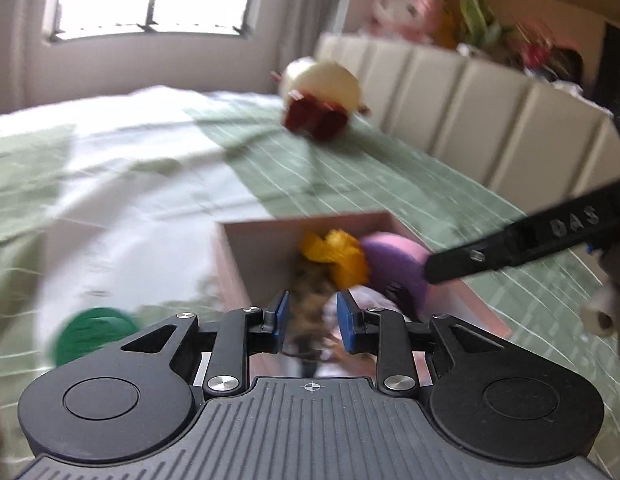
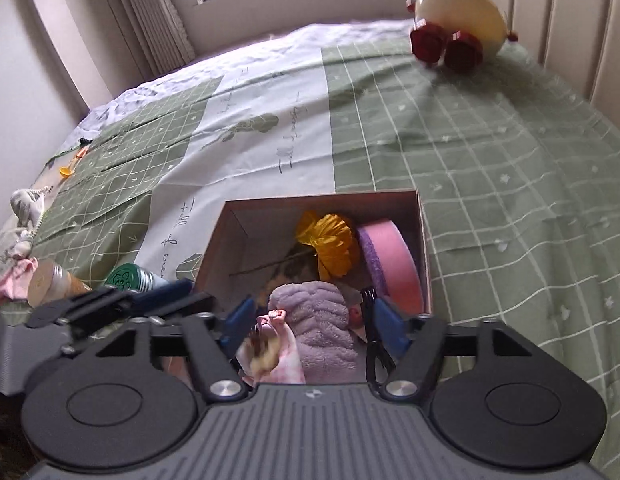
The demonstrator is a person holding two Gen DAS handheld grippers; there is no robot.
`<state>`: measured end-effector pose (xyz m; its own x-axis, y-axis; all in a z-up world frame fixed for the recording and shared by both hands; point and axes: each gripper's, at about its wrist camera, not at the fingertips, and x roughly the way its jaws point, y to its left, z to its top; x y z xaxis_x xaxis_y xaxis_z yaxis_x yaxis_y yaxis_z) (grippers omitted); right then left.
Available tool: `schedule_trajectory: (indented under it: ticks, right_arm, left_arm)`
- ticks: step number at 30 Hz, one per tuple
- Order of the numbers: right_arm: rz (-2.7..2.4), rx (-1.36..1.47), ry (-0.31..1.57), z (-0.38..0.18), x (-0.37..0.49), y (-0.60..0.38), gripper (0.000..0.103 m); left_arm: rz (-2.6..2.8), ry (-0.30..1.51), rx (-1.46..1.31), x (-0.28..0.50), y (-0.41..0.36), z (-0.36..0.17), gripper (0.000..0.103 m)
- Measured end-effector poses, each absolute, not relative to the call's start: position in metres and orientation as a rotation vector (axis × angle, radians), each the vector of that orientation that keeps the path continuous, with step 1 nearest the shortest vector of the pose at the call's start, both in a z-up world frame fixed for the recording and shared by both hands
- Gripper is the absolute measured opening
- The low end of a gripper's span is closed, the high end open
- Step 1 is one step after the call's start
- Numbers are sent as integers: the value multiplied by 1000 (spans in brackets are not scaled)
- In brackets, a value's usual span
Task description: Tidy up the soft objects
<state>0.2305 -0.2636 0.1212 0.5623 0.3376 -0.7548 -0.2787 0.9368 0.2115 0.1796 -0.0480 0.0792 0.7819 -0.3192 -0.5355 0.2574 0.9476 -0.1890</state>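
Observation:
An open cardboard box [image 2: 322,196] [image 1: 302,220] sits on the green checked bed. Inside lie a yellow fabric flower [image 2: 330,244] [image 1: 338,256], a pink and purple foam roll [image 2: 394,264] [image 1: 394,260] and a doll in a fluffy lilac wrap [image 2: 314,320], with brown hair [image 1: 310,300]. My right gripper [image 2: 312,320] hangs over the box's near end, jaws wide on either side of the doll with gaps at both pads. My left gripper [image 1: 313,316] is open around the hair. A cream plush with red feet [image 2: 458,16] [image 1: 322,92] lies far off by the headboard.
A green-lidded jar [image 2: 128,278] [image 1: 90,332] and a tan-lidded bottle [image 2: 50,284] lie left of the box. Crumpled cloths [image 2: 18,220] and an orange spoon [image 2: 66,170] lie at the bed's left edge. The padded headboard [image 1: 470,120] runs along the right, with plush toys [image 1: 406,12] above it.

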Motion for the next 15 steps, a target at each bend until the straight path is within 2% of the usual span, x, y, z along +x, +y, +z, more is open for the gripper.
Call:
schedule_trajectory:
  ticks: [2, 7, 11, 15]
  right_arm:
    - [357, 31, 871, 128, 215, -254, 73]
    - [391, 20, 794, 138, 174, -231, 87]
    - [416, -18, 722, 128, 134, -211, 89]
    - [419, 3, 707, 93, 104, -200, 90]
  left_arm:
    - [-270, 565, -127, 164, -38, 84, 30]
    - [-237, 517, -129, 112, -19, 94, 30]
    - [-209, 513, -144, 73, -7, 85, 30]
    - [-156, 532, -190, 37, 8, 59, 30]
